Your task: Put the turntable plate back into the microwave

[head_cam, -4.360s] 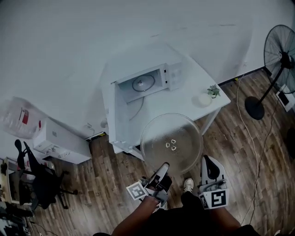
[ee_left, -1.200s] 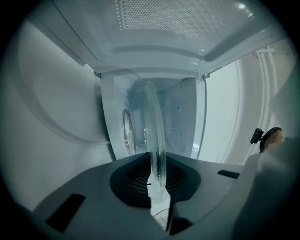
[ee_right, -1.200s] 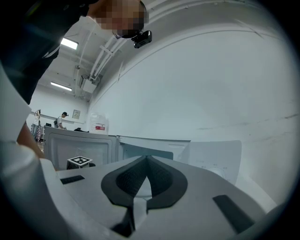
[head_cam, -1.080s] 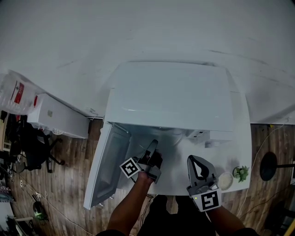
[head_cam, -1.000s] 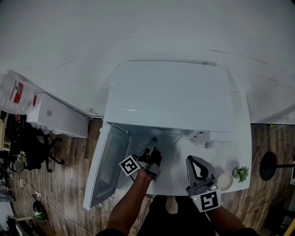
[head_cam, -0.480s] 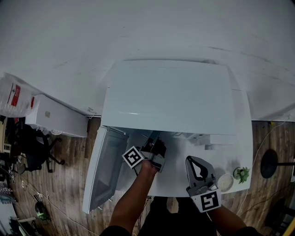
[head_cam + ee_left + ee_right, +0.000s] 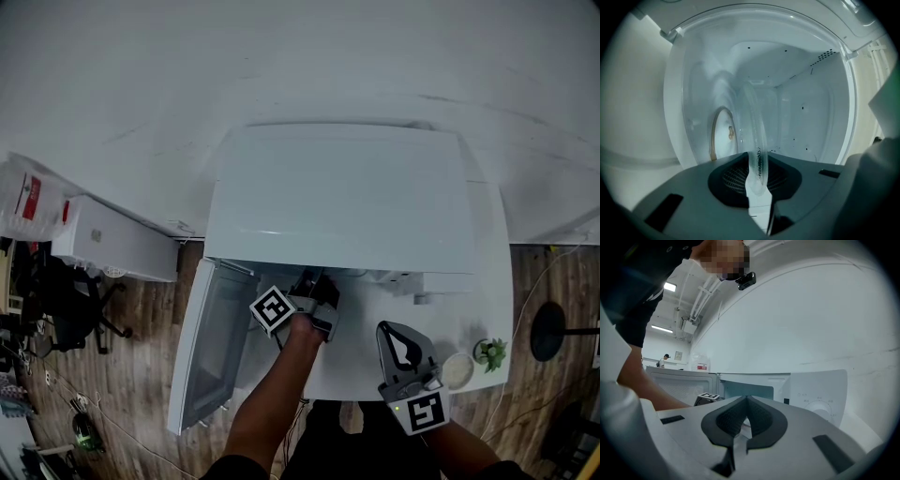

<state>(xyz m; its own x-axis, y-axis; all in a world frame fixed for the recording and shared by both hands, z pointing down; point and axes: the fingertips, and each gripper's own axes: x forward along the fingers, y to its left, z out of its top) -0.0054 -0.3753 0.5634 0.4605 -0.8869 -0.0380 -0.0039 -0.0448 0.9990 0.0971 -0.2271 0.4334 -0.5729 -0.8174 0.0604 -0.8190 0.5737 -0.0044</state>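
The clear glass turntable plate [image 7: 754, 122] shows edge-on in the left gripper view, reaching from the jaws into the white microwave cavity [image 7: 806, 117]. It lies parallel to the cavity floor, just off the roller ring [image 7: 715, 136]. My left gripper [image 7: 758, 176] has the plate's rim between its pads and its jaws are opening. In the head view the left gripper [image 7: 314, 278] sits at the microwave's [image 7: 347, 197] mouth, and the plate is hidden under the top. My right gripper [image 7: 382, 330] hangs shut and empty over the table in front of the microwave.
The microwave door [image 7: 211, 347] swings open to the left. A small plant [image 7: 491, 352] and a white round dish [image 7: 457, 369] sit on the white table [image 7: 492, 300] at the right. The control panel [image 7: 820, 399] faces the right gripper [image 7: 746, 400]. A white cabinet [image 7: 112, 246] stands on the floor at left.
My left gripper has pushed forward from in front of the open door into the microwave's mouth, carrying the plate in. The right gripper has kept still.
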